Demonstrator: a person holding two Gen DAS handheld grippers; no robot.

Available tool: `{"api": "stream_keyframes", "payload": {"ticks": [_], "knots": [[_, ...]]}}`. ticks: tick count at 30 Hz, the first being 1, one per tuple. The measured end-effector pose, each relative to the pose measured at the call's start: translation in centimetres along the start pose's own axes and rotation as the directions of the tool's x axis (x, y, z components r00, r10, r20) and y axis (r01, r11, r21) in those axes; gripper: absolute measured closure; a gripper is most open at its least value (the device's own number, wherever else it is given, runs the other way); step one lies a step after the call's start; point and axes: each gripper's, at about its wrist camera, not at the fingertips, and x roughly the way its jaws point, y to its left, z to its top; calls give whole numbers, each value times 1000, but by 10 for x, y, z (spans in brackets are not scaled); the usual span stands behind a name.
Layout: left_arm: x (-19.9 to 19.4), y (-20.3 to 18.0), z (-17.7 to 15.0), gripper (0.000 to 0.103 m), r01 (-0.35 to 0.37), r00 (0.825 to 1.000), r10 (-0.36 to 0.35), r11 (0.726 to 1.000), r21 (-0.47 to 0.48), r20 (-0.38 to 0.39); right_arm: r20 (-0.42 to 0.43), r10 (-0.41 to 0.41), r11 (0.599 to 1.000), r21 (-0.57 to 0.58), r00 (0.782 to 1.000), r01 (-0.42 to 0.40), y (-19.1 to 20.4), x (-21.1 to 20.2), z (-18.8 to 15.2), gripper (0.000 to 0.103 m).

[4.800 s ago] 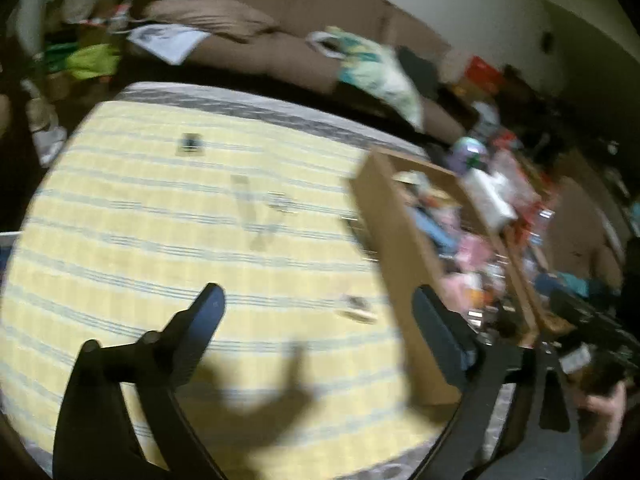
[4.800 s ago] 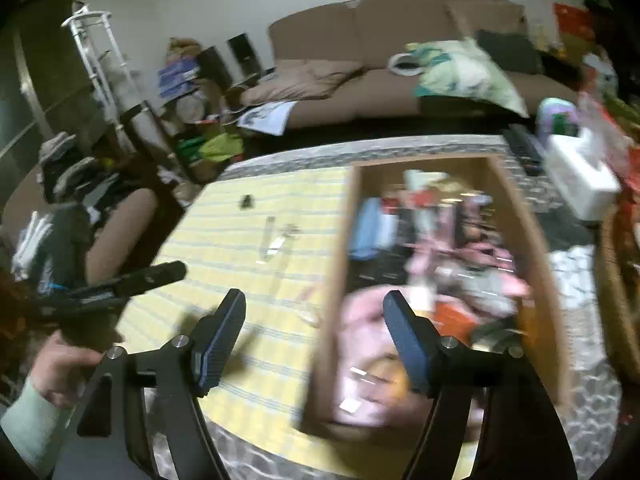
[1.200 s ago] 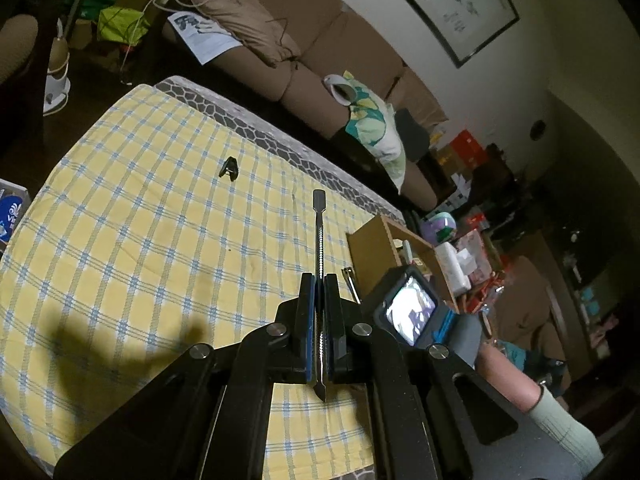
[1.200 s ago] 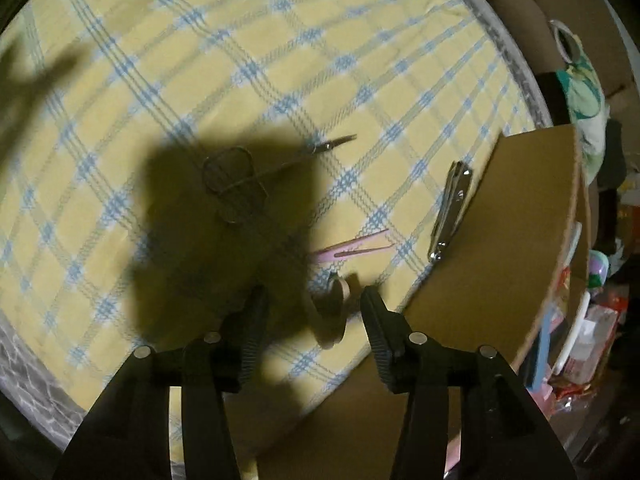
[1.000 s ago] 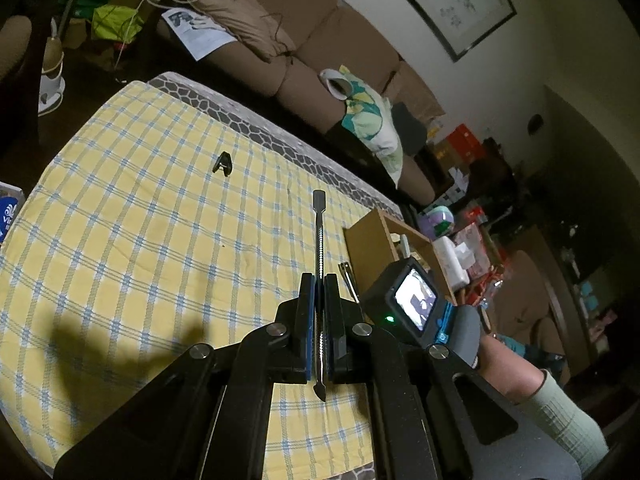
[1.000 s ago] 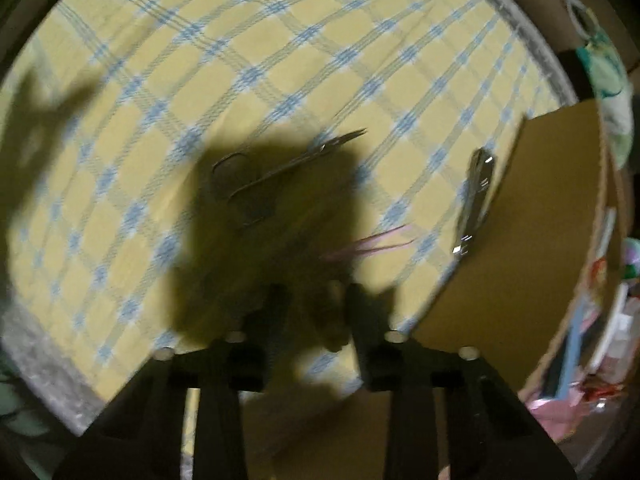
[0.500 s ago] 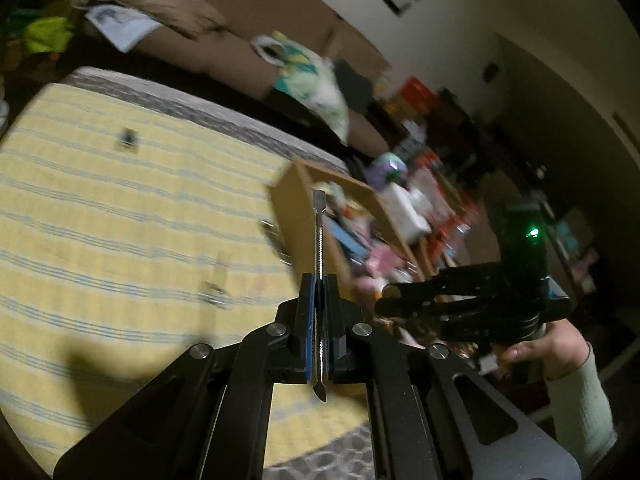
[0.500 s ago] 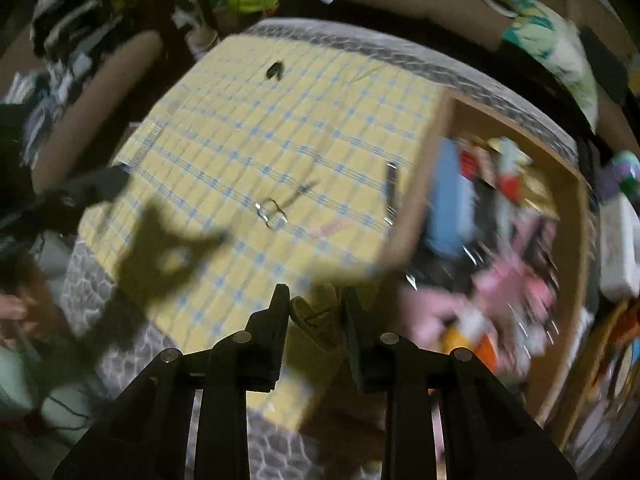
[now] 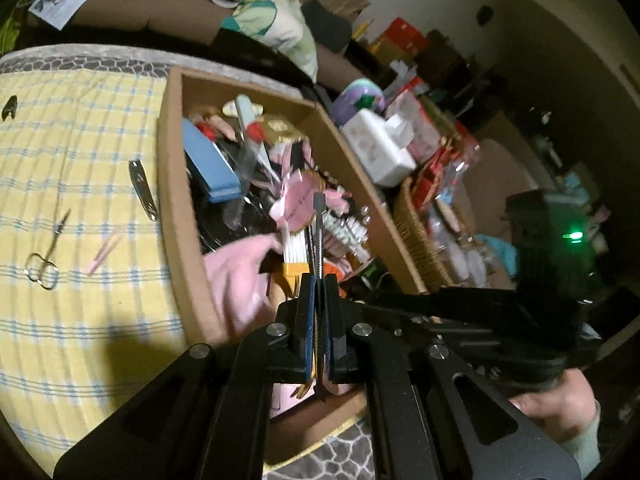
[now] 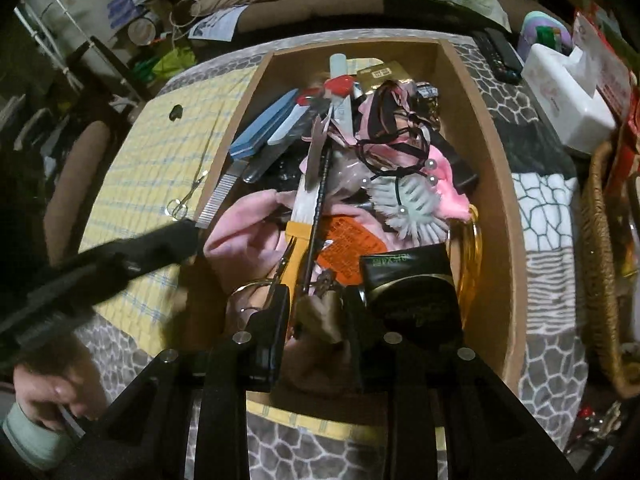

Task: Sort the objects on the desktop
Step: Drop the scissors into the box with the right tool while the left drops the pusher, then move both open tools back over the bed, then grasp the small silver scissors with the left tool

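Here we see a brown sofa (image 9: pixel 172 4) behind the yellow checked tablecloth (image 9: pixel 80 128) and cluttered cardboard box (image 10: pixel 492 152). Over it, our left gripper (image 9: pixel 319 320) clamps a metal file (image 9: pixel 319 232); our right gripper (image 10: pixel 316 312) pinches a tan clip (image 10: pixel 318 320).

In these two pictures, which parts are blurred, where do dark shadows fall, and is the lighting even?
Left wrist view: the box contents are smeared and a dark shadow lies on the yellow cloth below; the room at the right is dim, with a green lamp glowing. Right wrist view: the box is sharper, the left gripper blurred; straight edges bend near the rim.
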Motion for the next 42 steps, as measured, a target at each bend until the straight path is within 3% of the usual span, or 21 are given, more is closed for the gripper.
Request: {"api": "stream_keyframes", "payload": {"ticks": [4,6,7,13,15,17,20,22,26,30,33,37,39,42], "knots": [[8,-3,-11,95,-67,998,68,998,13,-16,21,15,1000,8,1000,-15,-2,6,-6,58],[0,2,-14,68,-91,996,91,996,0,0,61,25,1000,16,998,-26,-3,0,-10,56],[-1,4,-12,45,-93,996,93,996,-9,10,81,34,999,22,996,-36,-3,-5,-11,51],[-47,15,-7,39,-76,994,80,996,-52,69,161,37,999,31,986,-42,4,-35,-20,36],[-65,20,-3,31,-99,990,103,994,-44,96,178,42,999,24,983,-47,12,-43,-20,27],[-87,31,-3,14,-144,981,148,989,-35,128,203,49,998,17,978,-53,23,-51,-18,18],[-115,56,-4,2,-259,952,256,966,-5,167,235,49,999,6,971,-52,45,-59,-14,12],[-125,77,-7,2,-331,926,326,944,-7,190,258,31,999,3,966,-33,63,-61,-10,10],[-113,113,-13,2,-403,903,398,915,-3,159,322,60,998,11,945,-68,95,-66,0,5],[-83,127,-17,2,-478,875,467,874,84,126,384,120,990,28,916,-141,125,-60,16,2],[-52,125,-16,2,-562,827,542,800,209,149,402,129,986,43,906,-159,136,-46,26,2],[-19,122,-13,3,-606,793,581,726,324,181,381,126,987,47,916,-155,139,-21,35,2],[-4,128,-11,10,-614,785,596,710,346,168,368,99,990,55,925,-128,132,-10,36,2],[12,144,-11,33,-592,797,592,728,345,118,354,103,984,103,929,-148,115,2,37,2]]}}
